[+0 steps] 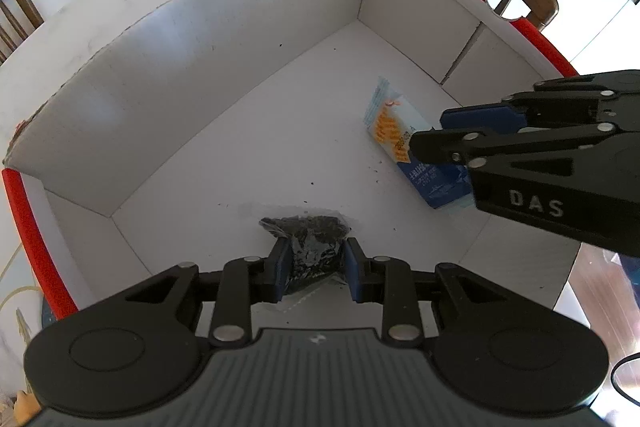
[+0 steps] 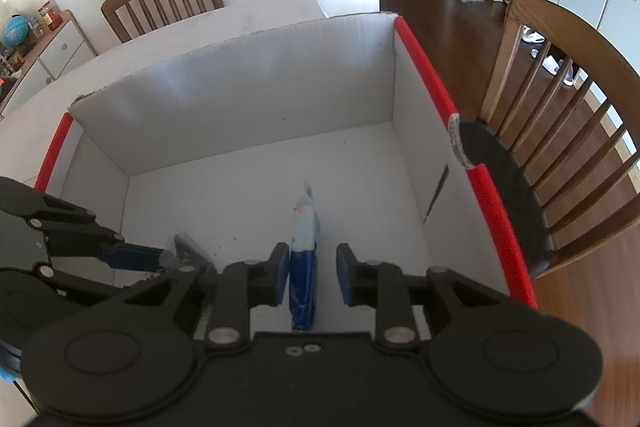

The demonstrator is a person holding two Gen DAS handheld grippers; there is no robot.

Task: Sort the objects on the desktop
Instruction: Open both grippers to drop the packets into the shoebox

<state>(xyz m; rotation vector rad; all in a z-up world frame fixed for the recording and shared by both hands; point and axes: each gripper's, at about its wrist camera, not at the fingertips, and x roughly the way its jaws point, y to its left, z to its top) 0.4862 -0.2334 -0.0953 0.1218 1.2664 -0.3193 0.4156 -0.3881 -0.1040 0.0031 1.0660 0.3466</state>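
**A:** What's nearest you on the left?

**B:** My left gripper (image 1: 314, 269), low in the frame. Its blue pads (image 1: 282, 267) are clenched on a clear bag of small black bits (image 1: 312, 247), squeezing it at the waist; the bag's bottom sits at or just above the floor of the white cardboard box (image 1: 240, 39), and I can't say whether it touches. A few black specks lie scattered on the box floor around it.

**A:** And the right?

**B:** My right gripper (image 2: 313, 273) is released. The blue-and-white packet (image 2: 303, 267) stands on edge between the fingers; it is just beside the left pad (image 2: 282, 269) and I see a clear gap to the other one, so nothing is gripped. From the left camera the same gripper (image 1: 430, 137) comes in from the right, with "DAS" printed in white on its black body.

**A:** Any writing on the packet?

**B:** In the left view the packet (image 1: 400, 135) carries orange characters on its pale upper part and white print on the dark blue part, too small for me to read.

**A:** Farther out?

**B:** The box has red-edged side walls (image 2: 424, 67) and sits on a white table (image 2: 248, 11). Beyond are wooden chairs (image 2: 560, 87), a dark wood floor, shoes and a red rug.
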